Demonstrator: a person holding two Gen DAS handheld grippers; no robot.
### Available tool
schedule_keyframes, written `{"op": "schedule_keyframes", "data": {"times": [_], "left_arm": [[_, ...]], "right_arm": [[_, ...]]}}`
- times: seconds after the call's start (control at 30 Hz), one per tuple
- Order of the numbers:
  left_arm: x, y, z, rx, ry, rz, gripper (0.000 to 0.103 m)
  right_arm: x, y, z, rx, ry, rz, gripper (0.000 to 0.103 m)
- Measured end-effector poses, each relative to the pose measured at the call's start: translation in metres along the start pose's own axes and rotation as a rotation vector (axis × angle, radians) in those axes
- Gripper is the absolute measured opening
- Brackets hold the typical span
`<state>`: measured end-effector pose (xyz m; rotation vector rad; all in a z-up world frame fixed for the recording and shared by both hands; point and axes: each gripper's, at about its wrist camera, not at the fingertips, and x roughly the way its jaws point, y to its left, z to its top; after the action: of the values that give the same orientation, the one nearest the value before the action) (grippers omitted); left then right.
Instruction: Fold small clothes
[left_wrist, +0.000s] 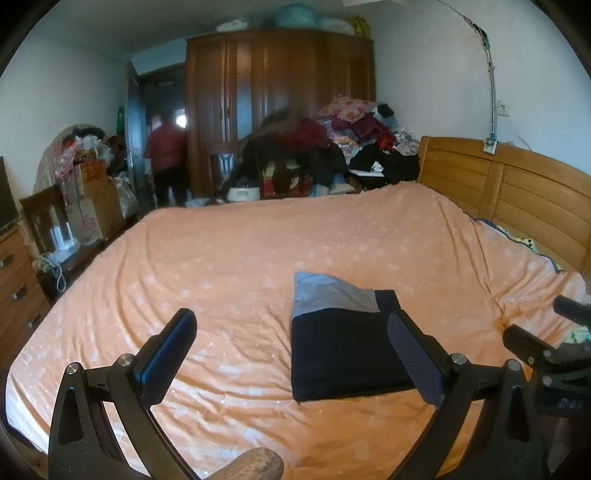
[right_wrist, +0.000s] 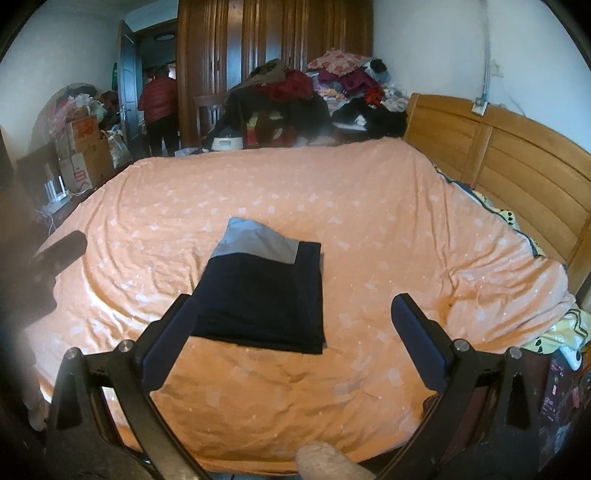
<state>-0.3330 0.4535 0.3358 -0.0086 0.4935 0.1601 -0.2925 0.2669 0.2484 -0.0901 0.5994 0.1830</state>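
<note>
A folded garment (right_wrist: 262, 291) (navy, grey at the far end) lies flat on the bed (right_wrist: 369, 229); left hand-held gripper (left_wrist: 291, 354) and right hand-held gripper (right_wrist: 291, 339) hover above it, both spread wide, holding nothing

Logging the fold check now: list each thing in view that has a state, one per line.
Garment: folded, flat on the bed.
Left gripper: open, empty.
Right gripper: open, empty.
Bedcover: spread, wrinkled.
Wardrobe: doors shut.
Room door: open.
Clothes pile: unfolded, heaped.
</note>
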Motion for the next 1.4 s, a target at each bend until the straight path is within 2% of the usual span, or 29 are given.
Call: {"op": "schedule_keyframes", "data": {"times": [0.17,0.33,0.47,0.5,0.57,0.63,0.73,0.77,0.83,1.0,1.4], "left_arm": [[0.004,0.0,-0.004,0.01,0.0,-0.006,0.103],[0.037,0.017,-0.025,0.02,0.046,0.04,0.103],[0.101,0.051,-0.079,0.065,0.16,0.124,0.103],[0.125,0.068,-0.101,0.048,0.235,0.131,0.103],[0.155,0.096,-0.132,-0.016,0.329,0.133,0.103],[0.18,0.117,-0.157,-0.039,0.387,0.171,0.103],[0.215,0.136,-0.198,-0.019,0.488,0.221,0.103],[0.223,0.139,-0.21,-0.015,0.503,0.214,0.103],[0.222,0.14,-0.217,-0.009,0.436,0.201,0.103],[0.223,0.138,-0.226,-0.005,0.396,0.217,0.103],[0.217,0.135,-0.223,0.0,0.379,0.226,0.103]], "right_arm": [[0.011,0.006,-0.016,-0.048,0.004,-0.041,0.103],[0.063,-0.006,-0.062,-0.075,0.124,-0.115,0.103],[0.117,-0.021,-0.111,-0.08,0.252,-0.145,0.103],[0.129,-0.027,-0.123,-0.075,0.273,-0.144,0.103],[0.145,-0.035,-0.139,-0.065,0.304,-0.149,0.103],[0.16,-0.043,-0.153,-0.052,0.333,-0.152,0.103],[0.18,-0.051,-0.174,-0.048,0.379,-0.169,0.103],[0.183,-0.053,-0.178,-0.032,0.386,-0.155,0.103],[0.184,-0.062,-0.183,0.027,0.383,-0.118,0.103],[0.186,-0.072,-0.182,0.069,0.393,-0.073,0.103],[0.184,-0.074,-0.184,0.066,0.389,-0.053,0.103]]}}
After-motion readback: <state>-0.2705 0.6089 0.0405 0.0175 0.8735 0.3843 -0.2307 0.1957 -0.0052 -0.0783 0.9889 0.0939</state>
